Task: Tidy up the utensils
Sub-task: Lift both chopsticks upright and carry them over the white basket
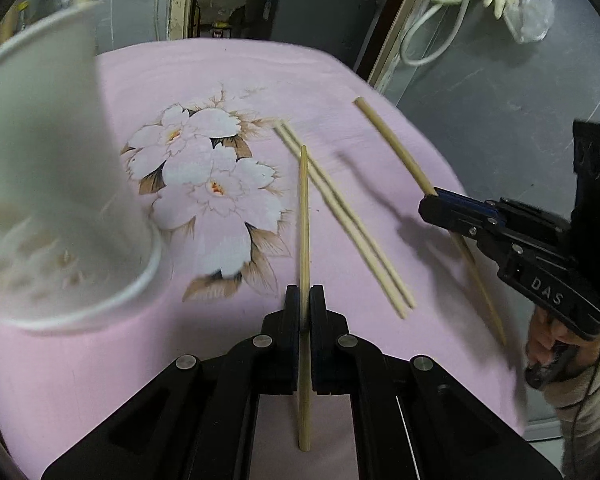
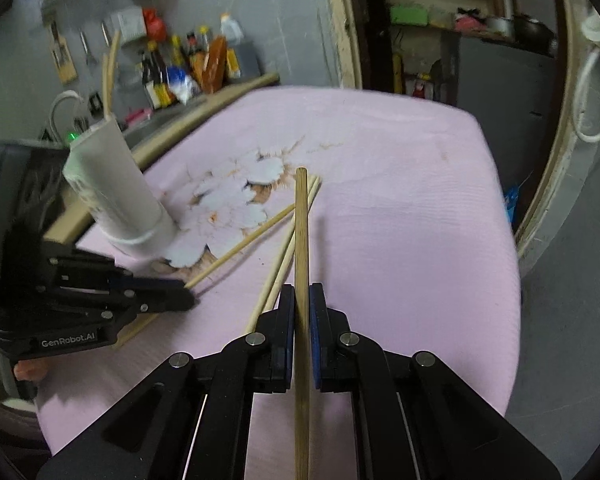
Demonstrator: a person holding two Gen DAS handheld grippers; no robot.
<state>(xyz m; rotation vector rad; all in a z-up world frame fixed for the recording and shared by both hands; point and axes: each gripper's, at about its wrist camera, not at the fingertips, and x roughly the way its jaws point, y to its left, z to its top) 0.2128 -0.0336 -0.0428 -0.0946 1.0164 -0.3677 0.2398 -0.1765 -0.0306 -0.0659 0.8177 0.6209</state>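
A thin wooden chopstick (image 1: 304, 216) is pinched between the closed fingers of the left gripper (image 1: 304, 300). It is held partway along, so one end sticks out in front and the other end sticks back. A second chopstick (image 2: 301, 248) is pinched in just the same way by the right gripper (image 2: 301, 300).

These sticks are judged to be very light, stiff and smooth. A stick held near the middle is judged to stay steady. One held near an end could swing or slip.

A little farther off, two more chopsticks (image 1: 342, 216) are seen lying side by side on the pink cloth (image 1: 380, 80). Past the flower print, a white cup (image 2: 116, 188) is seen to the left, with sticks already poking out of its top.
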